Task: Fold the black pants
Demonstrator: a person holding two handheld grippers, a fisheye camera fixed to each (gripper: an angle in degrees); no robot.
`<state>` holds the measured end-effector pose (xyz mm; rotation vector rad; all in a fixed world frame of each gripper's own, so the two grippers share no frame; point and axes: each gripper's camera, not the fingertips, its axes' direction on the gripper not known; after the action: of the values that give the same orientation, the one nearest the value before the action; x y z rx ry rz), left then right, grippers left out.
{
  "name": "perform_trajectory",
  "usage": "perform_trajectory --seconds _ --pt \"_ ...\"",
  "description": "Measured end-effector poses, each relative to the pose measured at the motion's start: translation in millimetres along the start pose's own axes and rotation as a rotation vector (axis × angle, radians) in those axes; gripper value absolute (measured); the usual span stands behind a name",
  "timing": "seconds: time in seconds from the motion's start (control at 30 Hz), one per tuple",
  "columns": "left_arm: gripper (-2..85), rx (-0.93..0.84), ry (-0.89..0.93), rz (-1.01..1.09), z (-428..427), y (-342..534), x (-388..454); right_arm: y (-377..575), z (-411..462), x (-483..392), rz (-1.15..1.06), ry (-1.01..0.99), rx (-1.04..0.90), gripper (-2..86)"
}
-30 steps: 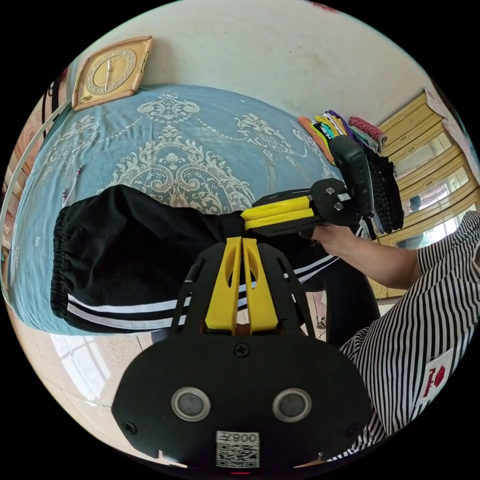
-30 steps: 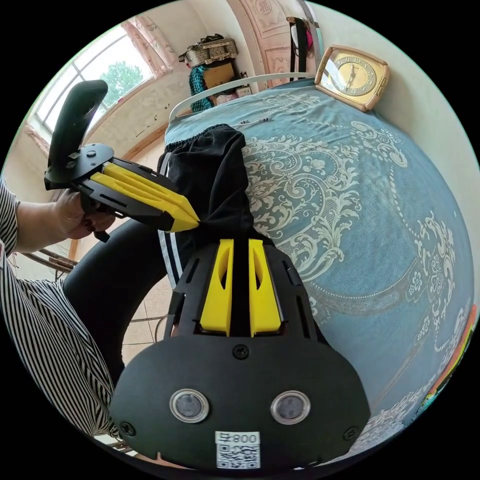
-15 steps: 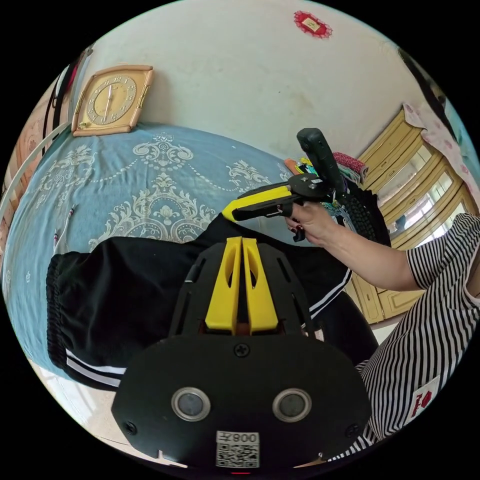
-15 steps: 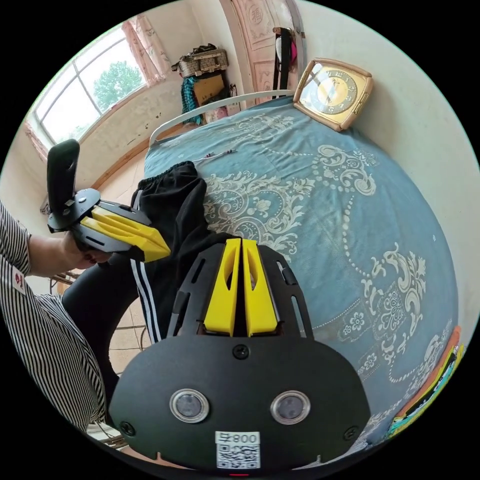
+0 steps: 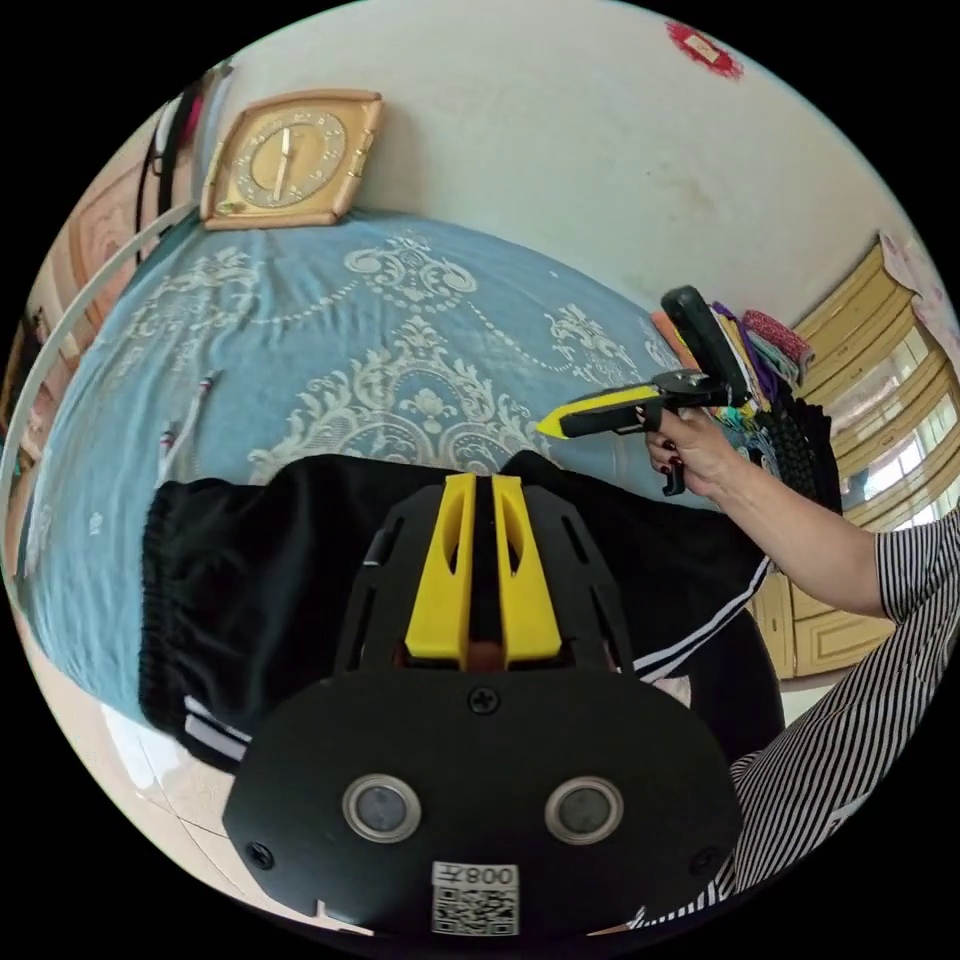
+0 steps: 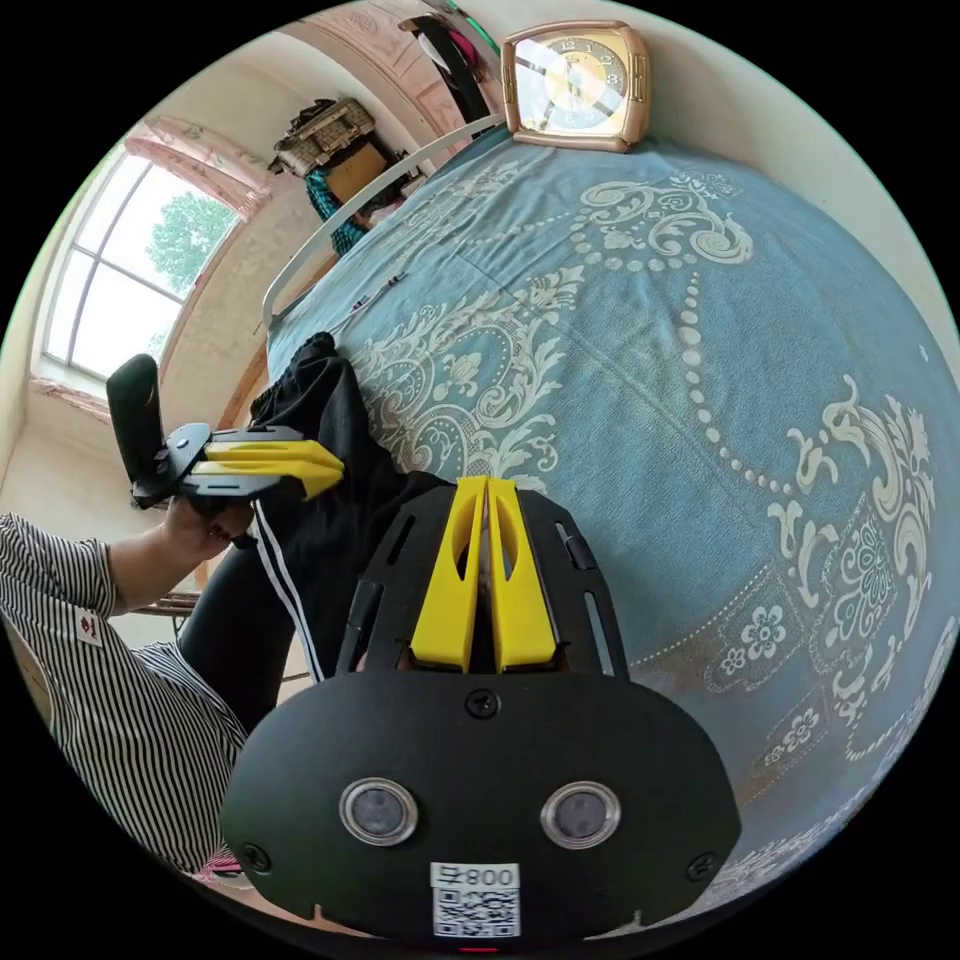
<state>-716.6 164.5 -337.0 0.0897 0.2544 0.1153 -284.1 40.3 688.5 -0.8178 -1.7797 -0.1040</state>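
Blue bedspread (image 5: 330, 330), black pants (image 5: 260, 580) at its edge, left gripper (image 5: 478, 482) and right gripper (image 6: 487, 484) both closed, empty.

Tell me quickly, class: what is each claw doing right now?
Left claw: jaws nearly closed, a narrow gap showing; whether they pinch the black pants cannot be told.
Right claw: closed, holding nothing.

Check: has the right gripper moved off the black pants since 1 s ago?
Yes. In the left gripper view the right gripper now hangs over the blue bedspread, apart from the black pants, nearer the clothes pile.
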Motion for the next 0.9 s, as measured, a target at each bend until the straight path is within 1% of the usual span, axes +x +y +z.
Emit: perform_trajectory --seconds 0.07,0.17,0.23,0.3,0.37,0.4,0.5,0.57,0.67,0.73,0.8,0.87,0.9 --pt "7.0 0.073 -0.135 -0.108 -39 12 -43 0 -7 4 0.004 -0.019 0.027 0.8" --pt "8.8 0.063 -0.211 -0.231 -62 19 -100 -1 -15 6 0.006 -0.069 0.057 2.2" --pt "8.8 0.031 -0.239 -0.297 -64 20 -129 -4 -17 4 -0.012 -0.052 0.056 4.6" --pt "7.9 -0.024 -0.187 -0.316 -59 20 -148 -9 -14 5 -0.027 -0.027 0.017 5.7" --pt "4.4 -0.111 -0.138 -0.321 -50 22 -162 -13 -9 9 -0.028 -0.031 -0.022 6.5" --pt "3.3 -0.122 -0.127 -0.310 -49 22 -163 -16 -6 13 -0.021 -0.027 -0.049 6.4" --pt "1.2 -0.116 -0.159 -0.260 -58 25 -160 -23 -3 23 -0.013 -0.055 -0.081 4.3" --pt "0.6 -0.056 -0.177 -0.247 -77 32 -160 -26 -4 26 -0.018 -0.063 -0.090 2.6" --pt "0.8 -0.005 -0.213 -0.267 -98 44 -166 -32 -16 36 -0.012 -0.045 -0.062 1.3" --pt "1.3 0.009 -0.178 -0.259 -100 48 -169 -37 -23 50 0.020 -0.088 -0.067 0.8" --pt "2.6 -0.015 -0.153 -0.250 -94 47 -171 -40 -24 61 0.050 -0.113 -0.065 0.6" --pt "6.8 -0.066 -0.119 -0.242 -79 41 -176 -40 -25 70 0.078 -0.156 -0.063 0.5" --pt "7.1 -0.073 -0.106 -0.243 -75 40 -178 -40 -26 72 0.083 -0.157 -0.060 0.4"
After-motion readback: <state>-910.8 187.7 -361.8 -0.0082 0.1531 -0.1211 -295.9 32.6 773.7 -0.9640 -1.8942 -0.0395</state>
